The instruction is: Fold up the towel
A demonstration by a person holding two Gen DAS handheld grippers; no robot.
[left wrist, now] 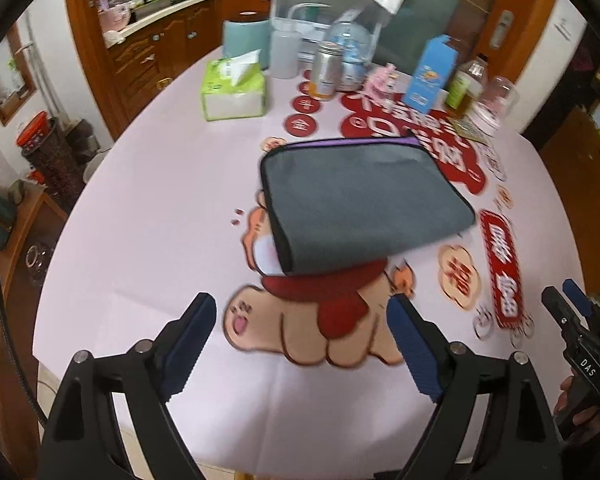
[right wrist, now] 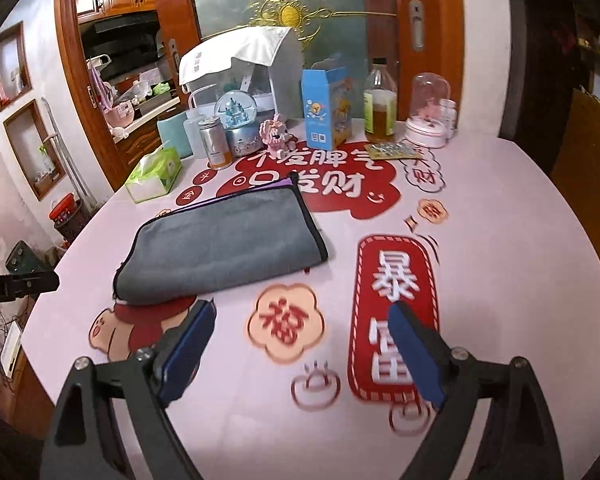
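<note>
A grey towel point(left wrist: 360, 204) with black trim and a purple underside lies folded flat on the pink printed tablecloth point(left wrist: 148, 216). In the right wrist view the towel point(right wrist: 224, 240) lies ahead and to the left. My left gripper point(left wrist: 302, 316) is open and empty, above the table just short of the towel's near edge. My right gripper point(right wrist: 300, 322) is open and empty, to the right of the towel over the red and white prints. The right gripper also shows at the right edge of the left wrist view point(left wrist: 568, 300).
At the table's far side stand a green tissue pack point(left wrist: 234, 90), a metal can point(left wrist: 326, 72), a snow globe point(right wrist: 236, 120), a blue carton point(right wrist: 326, 108), a bottle with yellow liquid point(right wrist: 380, 104), a glass dome point(right wrist: 432, 108) and a covered white appliance point(right wrist: 252, 68). Wooden cabinets stand at left.
</note>
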